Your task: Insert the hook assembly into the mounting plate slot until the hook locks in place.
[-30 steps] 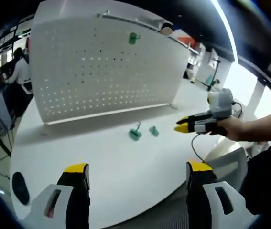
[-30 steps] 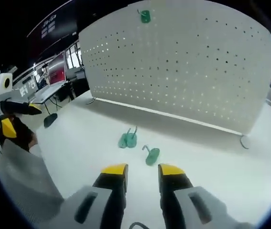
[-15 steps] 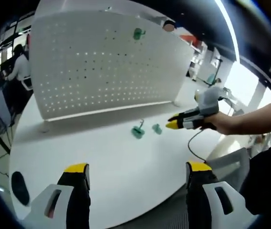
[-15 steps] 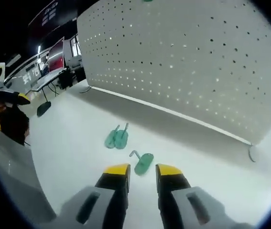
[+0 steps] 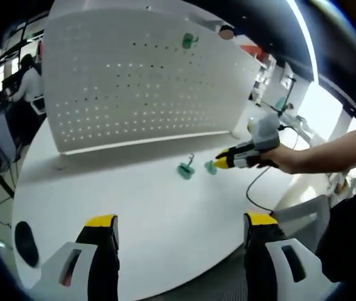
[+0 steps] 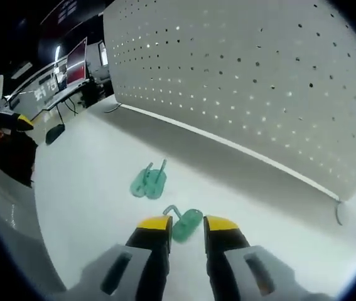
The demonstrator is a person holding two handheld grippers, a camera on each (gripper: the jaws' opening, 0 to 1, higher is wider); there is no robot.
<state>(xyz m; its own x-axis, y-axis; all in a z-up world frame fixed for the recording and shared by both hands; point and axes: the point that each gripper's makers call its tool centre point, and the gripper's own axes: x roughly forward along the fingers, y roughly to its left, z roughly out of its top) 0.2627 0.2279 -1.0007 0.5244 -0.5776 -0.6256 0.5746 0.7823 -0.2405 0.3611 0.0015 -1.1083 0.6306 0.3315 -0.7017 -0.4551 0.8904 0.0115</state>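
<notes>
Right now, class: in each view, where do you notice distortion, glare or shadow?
Left gripper view: the pegboard bows from fisheye distortion, and bright glare washes out the window side at the right. Right gripper view: the pegboard casts a soft shadow onto the table; the green hook looks slightly blurred.

Left gripper view: set back at table edge (image 5: pixel 165 276), facing pegboard (image 5: pixel 134 88). Right gripper view: low, close above green hooks (image 6: pixel 149 182), facing pegboard obliquely. Shared: hooks, pegboard, white tabletop between them.

White table (image 5: pixel 134 213), two green hooks (image 6: pixel 147 182) (image 6: pixel 184 222)
</notes>
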